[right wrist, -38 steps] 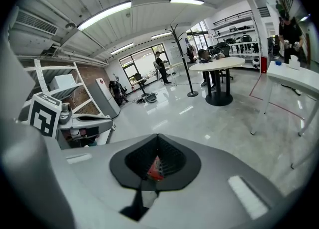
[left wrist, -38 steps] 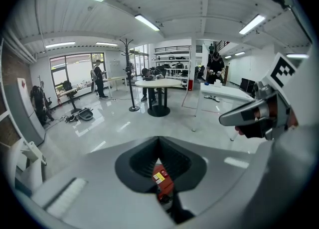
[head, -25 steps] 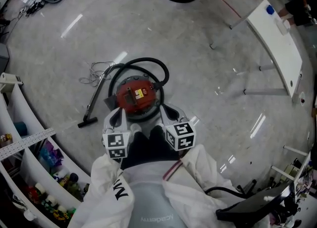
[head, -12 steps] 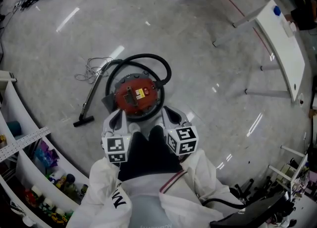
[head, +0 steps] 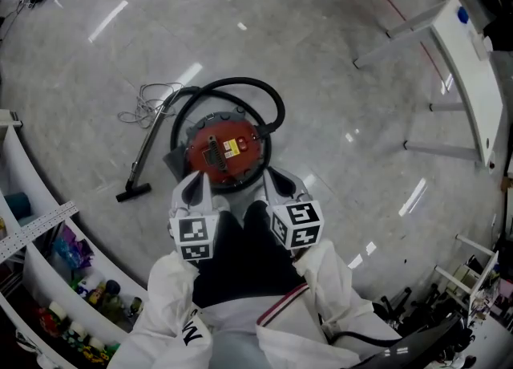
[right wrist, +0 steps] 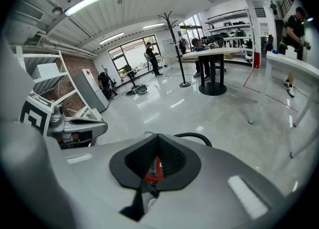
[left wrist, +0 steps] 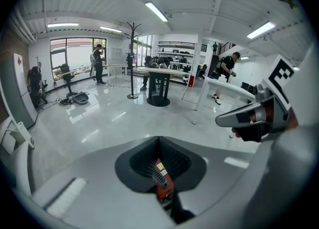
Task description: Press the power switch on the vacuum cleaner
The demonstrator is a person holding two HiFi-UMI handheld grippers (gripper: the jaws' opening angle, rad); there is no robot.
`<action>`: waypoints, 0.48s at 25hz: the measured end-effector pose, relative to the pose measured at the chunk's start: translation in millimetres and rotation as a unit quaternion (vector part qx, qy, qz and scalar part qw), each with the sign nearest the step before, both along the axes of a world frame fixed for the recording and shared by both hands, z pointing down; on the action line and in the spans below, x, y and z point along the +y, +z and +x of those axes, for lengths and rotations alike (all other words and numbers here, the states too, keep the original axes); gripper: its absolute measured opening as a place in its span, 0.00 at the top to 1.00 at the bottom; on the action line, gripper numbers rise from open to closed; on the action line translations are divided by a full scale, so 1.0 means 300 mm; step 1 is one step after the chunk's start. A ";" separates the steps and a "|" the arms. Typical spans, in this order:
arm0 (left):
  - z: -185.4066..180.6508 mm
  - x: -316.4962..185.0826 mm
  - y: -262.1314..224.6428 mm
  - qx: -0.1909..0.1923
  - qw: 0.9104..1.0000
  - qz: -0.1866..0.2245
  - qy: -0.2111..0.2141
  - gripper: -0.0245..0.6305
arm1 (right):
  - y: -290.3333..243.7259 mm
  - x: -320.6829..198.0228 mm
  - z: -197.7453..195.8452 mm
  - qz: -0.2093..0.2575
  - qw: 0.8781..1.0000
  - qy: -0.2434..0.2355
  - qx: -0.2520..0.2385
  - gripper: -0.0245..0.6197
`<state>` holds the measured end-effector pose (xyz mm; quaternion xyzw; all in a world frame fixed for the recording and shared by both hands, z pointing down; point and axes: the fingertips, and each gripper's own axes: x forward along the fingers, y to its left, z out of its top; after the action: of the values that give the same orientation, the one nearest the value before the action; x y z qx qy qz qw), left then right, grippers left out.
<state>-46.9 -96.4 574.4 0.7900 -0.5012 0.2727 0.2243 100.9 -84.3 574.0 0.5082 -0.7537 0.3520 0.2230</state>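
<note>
The vacuum cleaner [head: 224, 151] stands on the glossy floor [head: 337, 54] directly in front of the person, its round red top facing up. A yellow label [head: 235, 148] and a dark bar sit on that top; which part is the power switch cannot be made out. A black hose [head: 240, 85] loops around the far side of the body. A wand [head: 150, 149] runs out to the left and ends in a floor nozzle [head: 132, 192], with a loose cord [head: 144, 107] lying beside it.

Both grippers hang side by side over the near edge of the vacuum cleaner. The left gripper [head: 196, 180] has its jaws pressed together and pinches nothing. In its own view only a thin strip of the red top shows through the slit between them. The right gripper [head: 274, 179] is likewise drawn closed and empty, with a sliver of red visible below its jaws. Each gripper shows at the edge of the other's view.

White sleeves [head: 180, 295] reach down to the grippers. A white surface [head: 473, 79] stands well apart to the right, and shelves [head: 32, 235] with small items curve along the left.
</note>
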 end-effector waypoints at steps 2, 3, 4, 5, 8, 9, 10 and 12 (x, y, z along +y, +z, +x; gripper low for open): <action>0.004 -0.007 0.023 0.001 1.000 -0.001 -0.002 0.96 | 0.023 -0.006 -0.006 0.001 1.000 -0.004 0.005 0.96; 0.007 -0.008 0.035 0.002 1.000 -0.002 -0.002 0.96 | 0.037 -0.007 -0.008 0.000 1.000 -0.005 0.006 0.96; 0.010 -0.009 0.047 0.003 1.000 -0.004 -0.003 0.96 | 0.051 -0.007 -0.010 -0.002 1.000 -0.006 0.007 0.96; 0.013 -0.011 0.061 0.006 1.000 -0.005 -0.004 0.96 | 0.065 -0.009 -0.012 -0.003 1.000 -0.007 0.007 0.96; 0.014 -0.017 0.107 0.014 1.000 -0.013 -0.013 0.96 | 0.115 -0.019 -0.019 -0.006 1.000 -0.008 0.009 0.96; 0.014 -0.016 0.122 0.017 1.000 -0.016 -0.016 0.96 | 0.134 -0.019 -0.021 -0.008 1.000 -0.008 0.010 0.96; 0.016 -0.012 0.137 0.019 0.999 -0.019 -0.017 0.96 | 0.153 -0.019 -0.023 -0.010 1.000 -0.009 0.010 0.96; 0.018 -0.002 0.165 0.021 0.999 -0.025 -0.019 0.96 | 0.190 -0.018 -0.028 -0.016 1.000 -0.010 0.011 0.96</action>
<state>-41.5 -97.0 623.9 0.7801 -0.5044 0.2639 0.2597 92.5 -89.8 631.1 0.5010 -0.7506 0.3556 0.2431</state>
